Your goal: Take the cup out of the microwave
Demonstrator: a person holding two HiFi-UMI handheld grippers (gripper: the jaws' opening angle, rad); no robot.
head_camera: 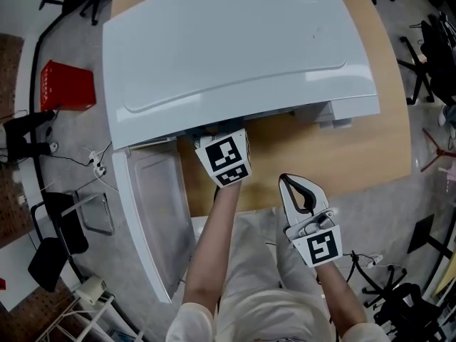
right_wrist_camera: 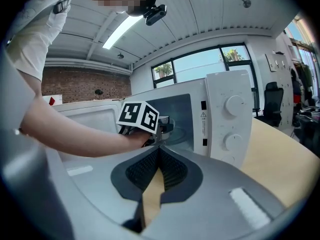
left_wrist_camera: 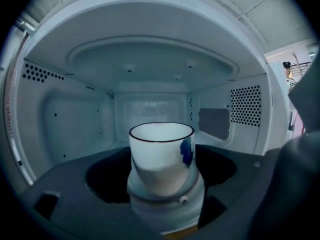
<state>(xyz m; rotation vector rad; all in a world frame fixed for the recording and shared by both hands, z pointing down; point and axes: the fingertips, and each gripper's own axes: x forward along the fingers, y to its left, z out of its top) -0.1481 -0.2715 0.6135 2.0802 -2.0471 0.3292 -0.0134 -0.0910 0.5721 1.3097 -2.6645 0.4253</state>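
Note:
A white microwave (head_camera: 235, 48) stands on the wooden table (head_camera: 356, 148) with its door (head_camera: 153, 212) swung open toward me. Inside, a white cup (left_wrist_camera: 161, 149) with a dark rim and a blue mark stands upright on the floor of the cavity. My left gripper (left_wrist_camera: 160, 196) reaches into the cavity, open wide, and the cup is between its jaws with no pad pressing on it. In the head view only its marker cube (head_camera: 224, 159) shows under the microwave's top. My right gripper (head_camera: 299, 191) hangs by the table's front edge, shut with nothing in it.
The control panel with two knobs (right_wrist_camera: 227, 119) is to the right of the cavity. A red crate (head_camera: 66, 85), black chairs (head_camera: 57, 234) and cables lie on the floor at the left. More chair frames stand at the right.

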